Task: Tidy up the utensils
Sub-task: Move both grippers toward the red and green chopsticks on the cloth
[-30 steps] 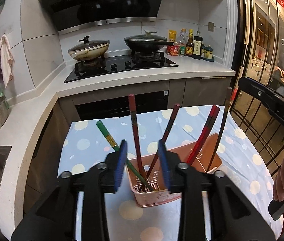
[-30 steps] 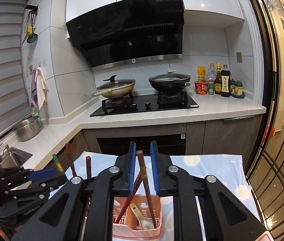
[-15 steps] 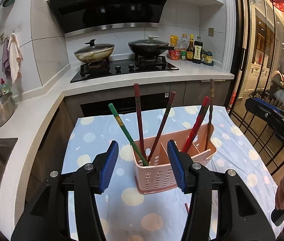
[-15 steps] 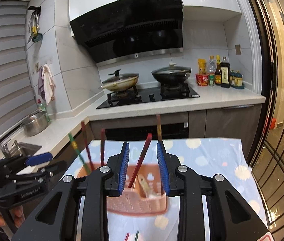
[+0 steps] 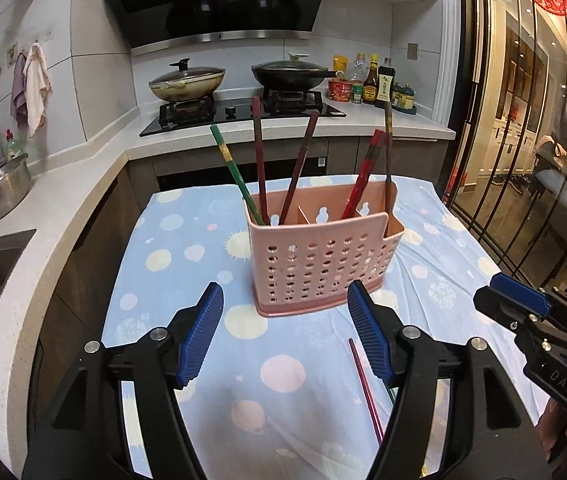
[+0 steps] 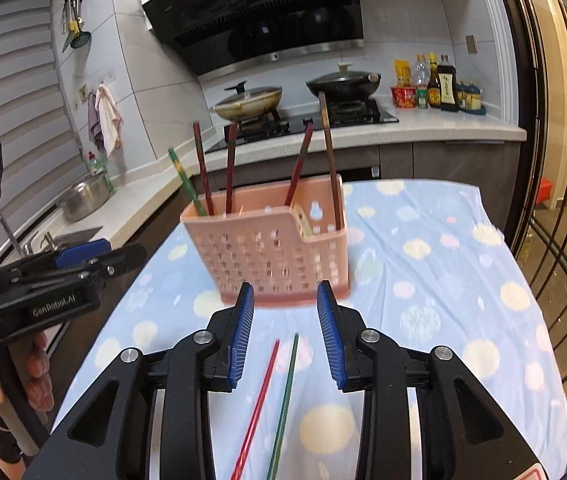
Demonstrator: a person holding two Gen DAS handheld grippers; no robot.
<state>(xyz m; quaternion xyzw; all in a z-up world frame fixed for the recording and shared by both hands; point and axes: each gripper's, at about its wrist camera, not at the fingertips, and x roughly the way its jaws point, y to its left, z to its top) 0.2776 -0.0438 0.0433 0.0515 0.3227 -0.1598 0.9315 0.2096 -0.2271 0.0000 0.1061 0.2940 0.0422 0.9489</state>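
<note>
the pink basket (image 5: 321,258) stands on the tabletop (image 5: 187,240) with its dotted blue cloth, holding upright chopsticks (image 5: 260,162). a red chopstick (image 6: 257,408) and a green chopstick (image 6: 285,400) lie flat near its front. left gripper (image 5: 283,334): fingers wide apart, empty. right gripper (image 6: 285,334): fingers apart, empty, over the loose pair. readable on the housings: "genrobot.ai", "das". stove (image 5: 239,110) with two pans behind.
</note>
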